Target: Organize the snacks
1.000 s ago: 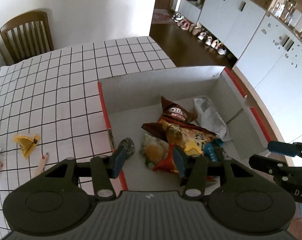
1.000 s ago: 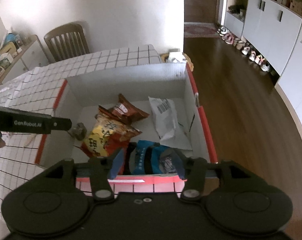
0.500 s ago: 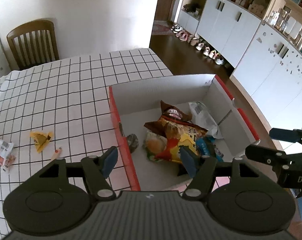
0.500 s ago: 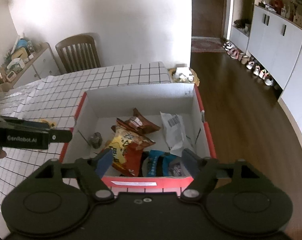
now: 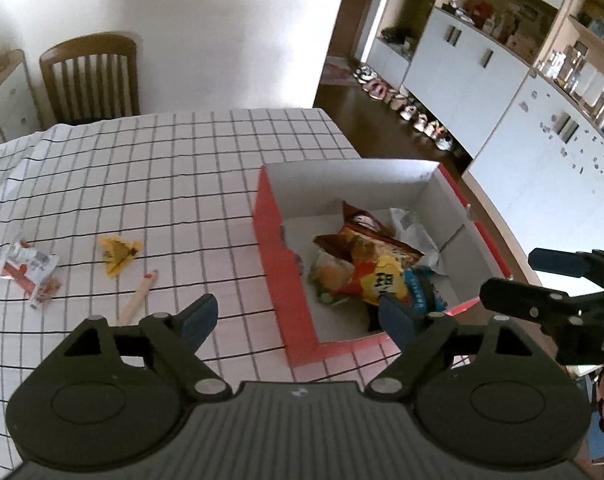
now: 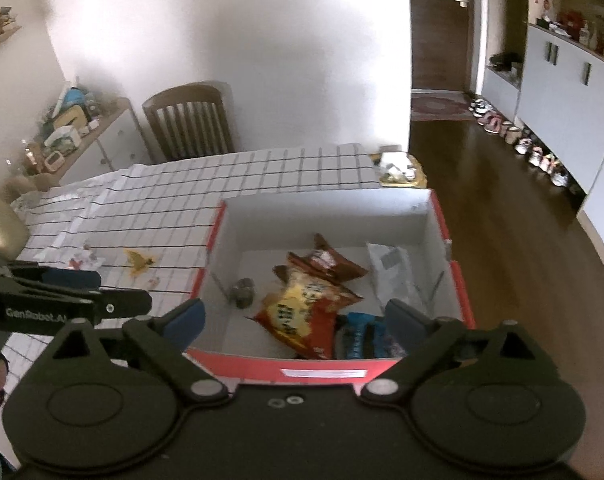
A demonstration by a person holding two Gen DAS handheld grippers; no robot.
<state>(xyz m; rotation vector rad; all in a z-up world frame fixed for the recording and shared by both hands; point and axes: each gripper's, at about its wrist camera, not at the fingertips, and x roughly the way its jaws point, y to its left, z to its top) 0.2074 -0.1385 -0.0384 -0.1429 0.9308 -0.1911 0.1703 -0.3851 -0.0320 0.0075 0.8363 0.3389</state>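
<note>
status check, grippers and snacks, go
Left gripper and right gripper open, jaws just widened, empty. Red cardboard box holds snack bags. Yellow wrapper loose on table.

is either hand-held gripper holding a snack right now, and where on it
No. Both the left hand-held gripper and the right hand-held gripper have just been opening and are empty above the box.

Your snack packets (image 5: 376, 268) lie heaped inside red box (image 5: 286, 276); yellow wrapper (image 5: 118, 254), red-white packet (image 5: 28, 266) left of box.
</note>
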